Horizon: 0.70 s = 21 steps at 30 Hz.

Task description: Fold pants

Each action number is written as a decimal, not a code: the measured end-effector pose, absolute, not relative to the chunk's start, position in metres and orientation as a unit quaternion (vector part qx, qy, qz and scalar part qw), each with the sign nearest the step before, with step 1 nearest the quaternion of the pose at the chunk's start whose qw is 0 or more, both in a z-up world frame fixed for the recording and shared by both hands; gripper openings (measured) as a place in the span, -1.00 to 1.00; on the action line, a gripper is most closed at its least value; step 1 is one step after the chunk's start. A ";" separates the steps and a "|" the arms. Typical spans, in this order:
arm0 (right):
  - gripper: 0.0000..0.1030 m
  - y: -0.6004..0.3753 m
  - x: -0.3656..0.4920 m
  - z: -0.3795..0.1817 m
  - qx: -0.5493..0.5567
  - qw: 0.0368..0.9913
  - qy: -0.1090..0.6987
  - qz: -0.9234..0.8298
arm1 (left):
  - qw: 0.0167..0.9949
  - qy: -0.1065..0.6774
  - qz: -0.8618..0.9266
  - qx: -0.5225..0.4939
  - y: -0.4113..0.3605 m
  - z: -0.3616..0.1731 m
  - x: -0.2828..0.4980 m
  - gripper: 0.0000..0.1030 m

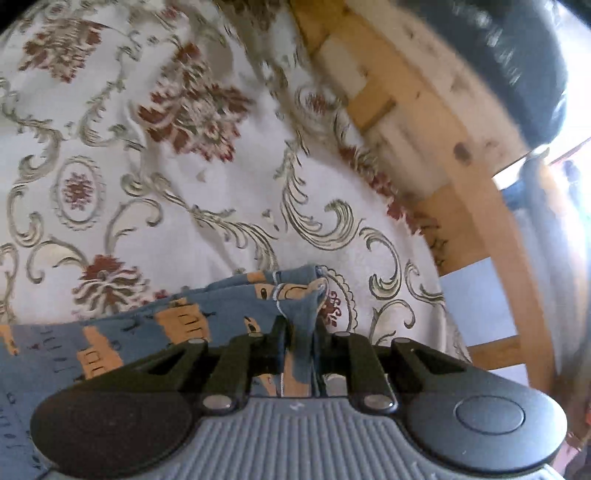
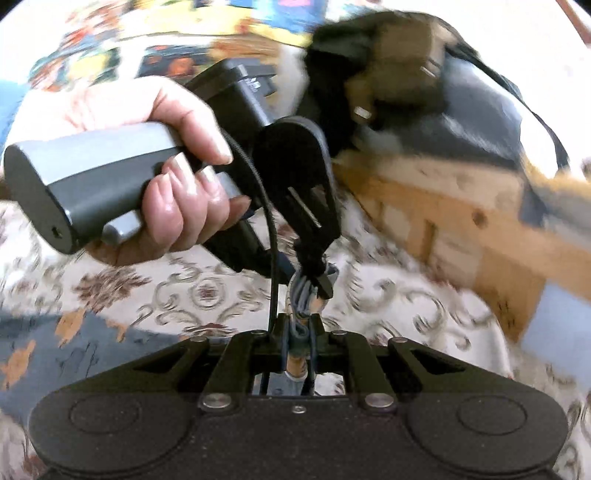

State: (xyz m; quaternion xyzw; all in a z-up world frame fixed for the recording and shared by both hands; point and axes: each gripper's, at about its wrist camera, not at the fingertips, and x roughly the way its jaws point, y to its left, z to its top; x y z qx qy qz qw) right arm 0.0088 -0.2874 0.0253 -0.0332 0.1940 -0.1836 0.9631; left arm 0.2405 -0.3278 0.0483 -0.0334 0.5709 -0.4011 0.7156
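The pants (image 1: 147, 332) are blue-grey cloth with orange patches, lying on a cream floral bedspread (image 1: 184, 166). My left gripper (image 1: 299, 332) is shut on a bunched edge of the pants, which sticks up between its fingers. In the right wrist view my right gripper (image 2: 300, 332) is shut on another bunch of the same cloth (image 2: 306, 295). The left gripper (image 2: 317, 280), held by a hand (image 2: 177, 177), pinches the same bunch just beyond the right one. More of the pants (image 2: 55, 354) spreads at lower left.
A wooden bed frame (image 1: 424, 122) runs along the bedspread's right edge, with a black bag (image 1: 517, 55) resting on it. Past the frame is a bright floor (image 1: 480, 295). The person's colourful sleeve (image 2: 184, 33) shows at the top of the right wrist view.
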 end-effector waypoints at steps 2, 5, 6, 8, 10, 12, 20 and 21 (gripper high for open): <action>-0.78 -0.267 0.011 0.023 -0.074 0.965 0.197 -0.158 | 0.720 0.558 -0.409 -0.054 -0.300 0.049 0.242 -0.70; -0.78 -0.232 0.017 0.015 -0.140 0.961 0.210 -0.115 | 0.723 0.545 -0.416 -0.084 -0.261 0.042 0.248 -0.70; -0.78 -0.221 0.020 0.011 -0.160 0.958 0.215 -0.101 | 0.723 0.542 -0.417 -0.094 -0.245 0.038 0.250 -0.70; -0.78 -0.198 0.026 0.003 -0.196 0.951 0.226 -0.076 | 0.725 0.539 -0.414 -0.111 -0.216 0.028 0.254 -0.70; -0.78 -0.181 0.031 -0.005 -0.219 0.945 0.239 -0.051 | 0.724 0.540 -0.409 -0.128 -0.189 0.016 0.259 -0.70; -0.78 -0.163 0.034 -0.014 -0.245 0.936 0.250 -0.028 | 0.720 0.546 -0.401 -0.151 -0.162 -0.001 0.265 -0.70; -0.78 -0.126 0.043 -0.056 -0.300 0.896 0.324 0.043 | 0.704 0.570 -0.376 -0.195 -0.104 -0.070 0.275 -0.66; -0.78 -0.125 0.045 -0.060 -0.299 0.894 0.330 0.044 | 0.704 0.570 -0.373 -0.202 -0.099 -0.078 0.276 -0.65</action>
